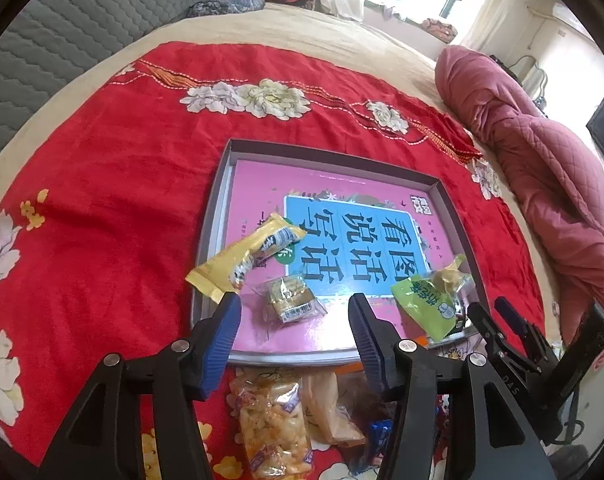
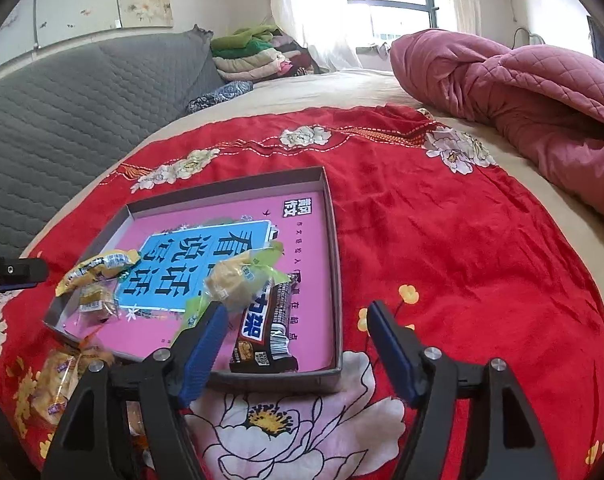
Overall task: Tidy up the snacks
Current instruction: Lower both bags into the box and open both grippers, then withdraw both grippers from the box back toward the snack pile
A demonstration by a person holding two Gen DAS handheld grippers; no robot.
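Observation:
A shallow grey box (image 1: 449, 208) with a pink printed floor lies on the red flowered cloth. Inside it are a yellow packet (image 1: 246, 260), a small clear-wrapped golden snack (image 1: 292, 300) and a green-wrapped cake (image 1: 429, 304). My left gripper (image 1: 294, 304) is open over the box's near edge, and the small snack lies loose between its blue fingertips. In the right wrist view my right gripper (image 2: 298, 312) is open too, above a brown chocolate bar (image 2: 268, 328) that lies flat in the box (image 2: 333, 240). The green-wrapped cake (image 2: 238, 280) sits by its left fingertip.
A clear bag of small snacks (image 1: 270, 420) and a blue wrapper (image 1: 381, 432) lie on the cloth in front of the box. A rolled pink quilt (image 2: 521, 92) lies at the right, a grey padded headboard (image 2: 62, 120) at the left. Folded clothes (image 2: 254, 56) are stacked at the back.

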